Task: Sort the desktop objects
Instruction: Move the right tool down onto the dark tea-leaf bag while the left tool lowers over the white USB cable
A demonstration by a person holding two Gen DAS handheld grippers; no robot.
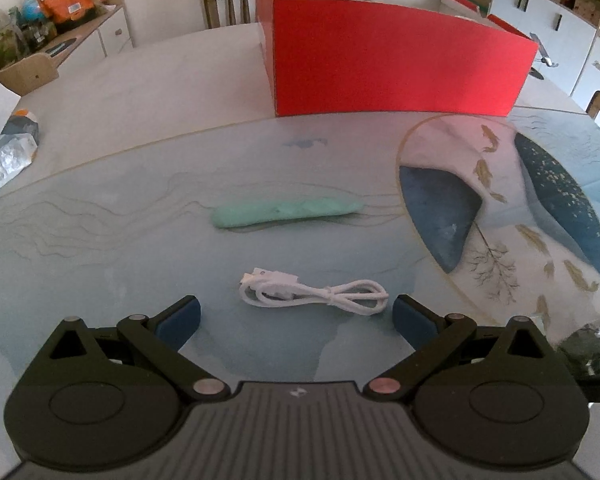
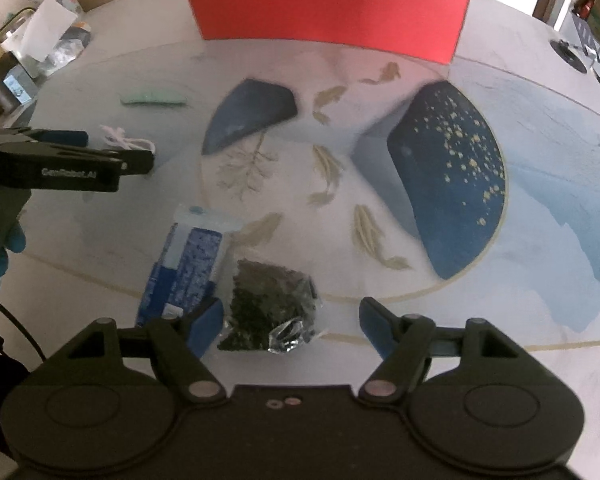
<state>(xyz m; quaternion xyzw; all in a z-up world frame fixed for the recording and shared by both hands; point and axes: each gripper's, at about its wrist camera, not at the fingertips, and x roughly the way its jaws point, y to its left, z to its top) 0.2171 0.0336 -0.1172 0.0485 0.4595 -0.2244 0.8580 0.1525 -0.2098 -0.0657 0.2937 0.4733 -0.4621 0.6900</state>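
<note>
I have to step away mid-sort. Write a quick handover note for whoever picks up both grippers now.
Left gripper: jaws open, empty, just short of the white cable.
Right gripper: jaws open, empty, a dark bag lying between the pads, not gripped.
On the mat: green pouch beyond the cable; blue packet beside the dark bag.
Red box stands at the back; its inside is not visible.
Done: nothing visibly sorted.
Left: all four items, probably into the box.
</note>
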